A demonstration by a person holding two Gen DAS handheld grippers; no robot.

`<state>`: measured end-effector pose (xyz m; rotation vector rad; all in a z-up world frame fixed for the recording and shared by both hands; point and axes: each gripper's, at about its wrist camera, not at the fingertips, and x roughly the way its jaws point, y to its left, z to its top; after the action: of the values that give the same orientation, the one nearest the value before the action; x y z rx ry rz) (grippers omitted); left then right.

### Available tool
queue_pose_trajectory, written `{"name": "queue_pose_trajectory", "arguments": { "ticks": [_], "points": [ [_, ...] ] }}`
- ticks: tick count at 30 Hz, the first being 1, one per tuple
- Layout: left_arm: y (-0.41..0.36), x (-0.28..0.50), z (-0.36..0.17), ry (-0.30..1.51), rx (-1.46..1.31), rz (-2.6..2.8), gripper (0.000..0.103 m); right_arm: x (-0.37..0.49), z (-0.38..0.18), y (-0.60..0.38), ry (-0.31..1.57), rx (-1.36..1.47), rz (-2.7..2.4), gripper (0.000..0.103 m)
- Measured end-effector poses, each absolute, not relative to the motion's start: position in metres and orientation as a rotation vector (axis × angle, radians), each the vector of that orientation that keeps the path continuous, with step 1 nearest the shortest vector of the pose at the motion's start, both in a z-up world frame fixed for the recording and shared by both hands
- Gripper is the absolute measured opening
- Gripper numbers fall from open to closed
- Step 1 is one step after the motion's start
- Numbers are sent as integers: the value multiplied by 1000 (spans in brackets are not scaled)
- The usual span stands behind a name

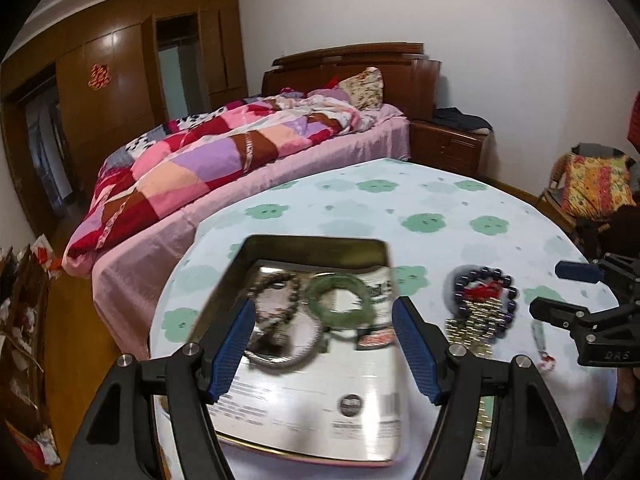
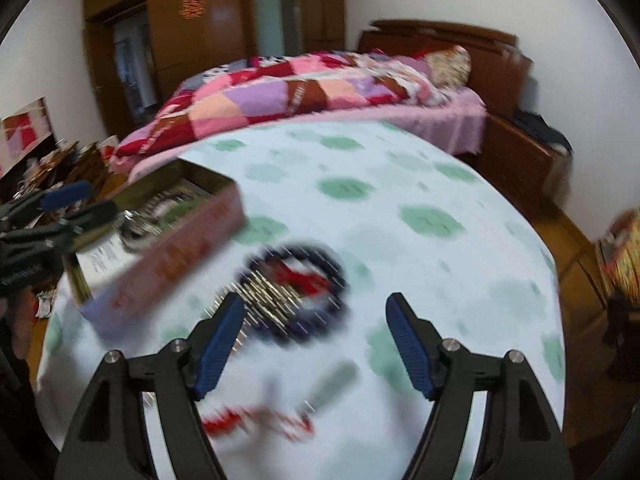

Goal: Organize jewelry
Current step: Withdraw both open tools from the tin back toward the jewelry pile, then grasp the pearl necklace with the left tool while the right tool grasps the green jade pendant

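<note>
An open metal tin (image 1: 256,250) sits on the table and holds a green bangle (image 1: 341,294), a brown bead bracelet (image 1: 276,292) and a metal ring (image 1: 280,354). My left gripper (image 1: 324,346) hangs open and empty over the tin. To its right lie a dark bead bracelet (image 1: 486,294) with a red tassel and a gold chain (image 1: 476,326). In the right wrist view, my right gripper (image 2: 316,344) is open and empty just above that bracelet (image 2: 296,292), blurred. The tin (image 2: 176,248) shows at the left there.
The round table has a pale cloth with green blobs (image 1: 440,208). A red-and-white trinket (image 2: 256,420) lies near its front edge. A bed with a patchwork quilt (image 1: 224,152) stands behind, with a wooden wardrobe (image 1: 112,92) and a nightstand (image 1: 448,144).
</note>
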<state>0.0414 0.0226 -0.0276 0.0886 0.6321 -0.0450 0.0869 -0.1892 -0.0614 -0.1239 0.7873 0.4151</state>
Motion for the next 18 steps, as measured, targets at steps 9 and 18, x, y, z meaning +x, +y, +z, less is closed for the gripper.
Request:
{"name": "queue_pose_trajectory", "arguments": {
  "ticks": [9, 18],
  "points": [
    [-18, 23, -37, 650, 121, -129, 71, 66, -87, -225, 870, -63, 368, 75],
    [-38, 21, -51, 683, 149, -172, 71, 63, -94, -202, 869, -120, 429, 74]
  ]
}}
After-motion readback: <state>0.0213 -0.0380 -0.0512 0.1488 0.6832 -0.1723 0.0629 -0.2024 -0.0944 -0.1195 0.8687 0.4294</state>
